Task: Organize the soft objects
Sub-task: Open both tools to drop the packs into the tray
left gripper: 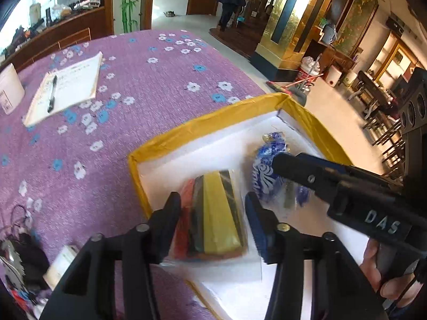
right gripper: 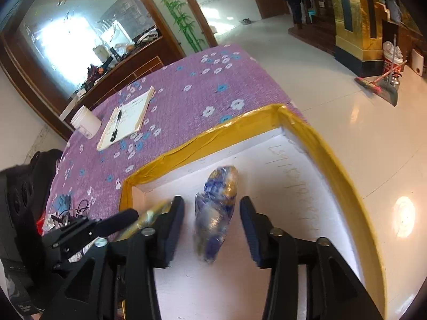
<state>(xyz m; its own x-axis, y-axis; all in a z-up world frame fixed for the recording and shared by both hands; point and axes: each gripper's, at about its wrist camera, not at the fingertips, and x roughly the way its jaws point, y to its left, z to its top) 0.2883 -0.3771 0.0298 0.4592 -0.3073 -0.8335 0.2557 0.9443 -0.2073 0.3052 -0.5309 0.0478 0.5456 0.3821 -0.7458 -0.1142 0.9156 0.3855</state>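
Note:
A white foam box with a yellow taped rim [left gripper: 202, 122] [right gripper: 213, 133] stands at the table's near right corner. Inside it lies a clear bag of coloured sponges [left gripper: 216, 213], red, green and yellow. My left gripper [left gripper: 213, 202] straddles that bag, open, its pads beside the bag and not pressing. Right of it lies a blue and gold wrapped soft pack [left gripper: 267, 173] [right gripper: 216, 213]. My right gripper [right gripper: 212, 205] is open around the pack with a gap on both sides. In the left wrist view one right gripper finger [left gripper: 293, 165] lies across the pack.
A purple floral cloth [left gripper: 149, 85] covers the table. On it lie a notebook with a pen [left gripper: 66, 88] and a white jar [left gripper: 9, 88] at the far left, and cables and clutter [left gripper: 26, 253] near left. Past the box is floor, with a broom [right gripper: 373, 80] and a distant person [left gripper: 230, 5].

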